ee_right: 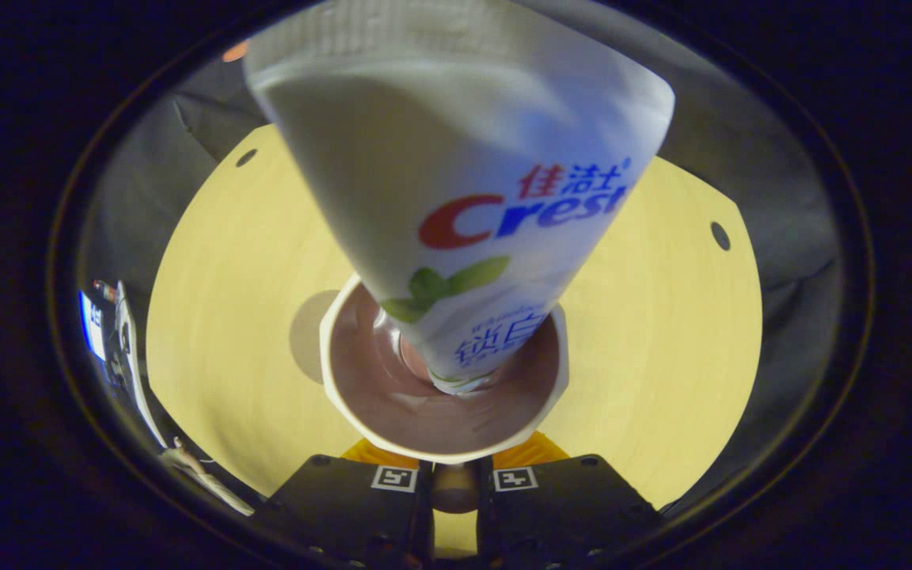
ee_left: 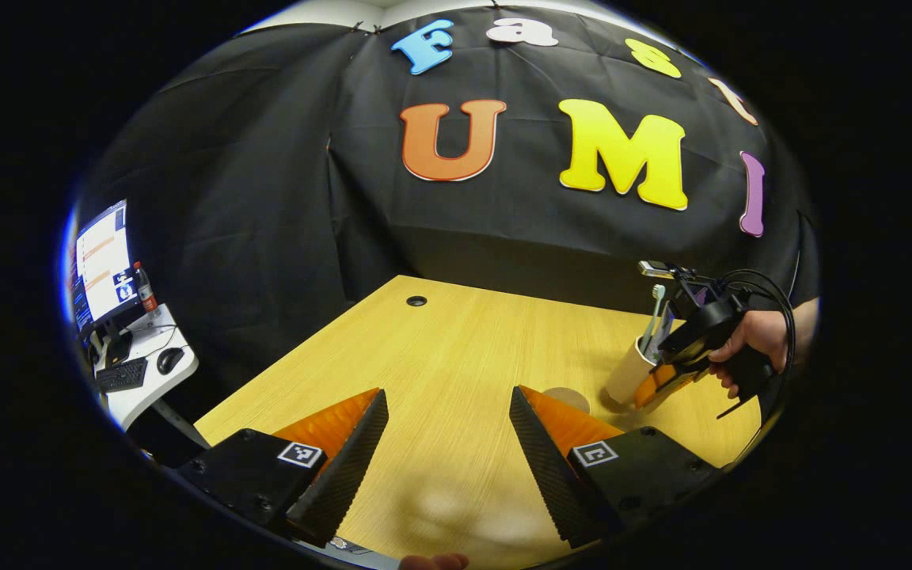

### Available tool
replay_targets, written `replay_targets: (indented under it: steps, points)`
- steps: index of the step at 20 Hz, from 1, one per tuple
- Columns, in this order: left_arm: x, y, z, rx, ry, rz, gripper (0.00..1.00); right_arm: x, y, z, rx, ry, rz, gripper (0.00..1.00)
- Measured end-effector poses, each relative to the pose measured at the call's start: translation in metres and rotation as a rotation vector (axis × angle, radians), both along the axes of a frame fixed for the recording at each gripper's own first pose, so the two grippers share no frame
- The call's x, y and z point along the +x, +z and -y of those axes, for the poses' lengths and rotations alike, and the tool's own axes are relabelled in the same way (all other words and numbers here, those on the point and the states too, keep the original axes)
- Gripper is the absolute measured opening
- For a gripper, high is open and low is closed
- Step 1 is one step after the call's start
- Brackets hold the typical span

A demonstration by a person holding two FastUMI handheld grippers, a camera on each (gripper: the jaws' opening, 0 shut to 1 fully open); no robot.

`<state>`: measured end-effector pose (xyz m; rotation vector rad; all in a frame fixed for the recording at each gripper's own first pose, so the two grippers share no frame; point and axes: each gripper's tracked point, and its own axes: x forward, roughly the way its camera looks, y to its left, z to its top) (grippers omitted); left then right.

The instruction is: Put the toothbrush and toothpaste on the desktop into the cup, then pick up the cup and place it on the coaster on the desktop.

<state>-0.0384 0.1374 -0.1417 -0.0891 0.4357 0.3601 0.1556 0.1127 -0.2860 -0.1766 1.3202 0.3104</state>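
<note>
A: Left gripper view, nearest first: the left gripper (ee_left: pixel 448 443) hangs over the wooden desk (ee_left: pixel 456 356) with its two fingers spread wide apart and nothing between them.

B: And past the fingers?

A: Bare wood, then the round coaster (ee_left: pixel 568 398) lying flat just beyond the right-hand finger. Just beside it, further right, the pale cup (ee_left: pixel 628 374) is tilted, with the toothbrush (ee_left: pixel 652 317) sticking up out of it. The right gripper (ee_left: pixel 666 378) is at the cup's side, held by a hand (ee_left: pixel 753 340) with cables looping over it.

B: Is the cup on the coaster?

A: No, it is next to the coaster, not over it. Whether its base touches the desk I cannot tell.

B: Anything further off?

A: A cable hole (ee_left: pixel 416 301) near the desk's far edge. Off to the left, a side table (ee_left: pixel 157 372) with a keyboard (ee_left: pixel 121 374), a mouse (ee_left: pixel 169 360), a bottle (ee_left: pixel 145 289) and a lit monitor (ee_left: pixel 101 265).

B: What does the right gripper view add?

A: The right gripper's fingers (ee_right: pixel 393 487) sit close together at the bottom, with the cup's (ee_right: pixel 440 447) rim wall between them, clamped on it. Looking into the cup, the toothpaste (ee_right: pixel 456 182) tube stands inside, narrow end down at the bottom and broad end rising toward the camera. Behind, the coaster (ee_right: pixel 307 332) peeks out at the cup's left side.
</note>
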Motion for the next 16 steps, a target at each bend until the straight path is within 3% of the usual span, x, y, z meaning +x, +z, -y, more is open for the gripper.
replay_targets:
  steps: [6,16]
  points:
    - [-0.027,-0.003,-0.033,-0.009,0.092,-0.014,0.98,-0.010,-0.012,-0.053,-0.022,0.116,-0.018,0.19]
    - [-0.042,-0.010,-0.050,-0.038,0.142,-0.037,0.98,-0.017,-0.031,-0.068,-0.079,0.136,-0.063,0.20]
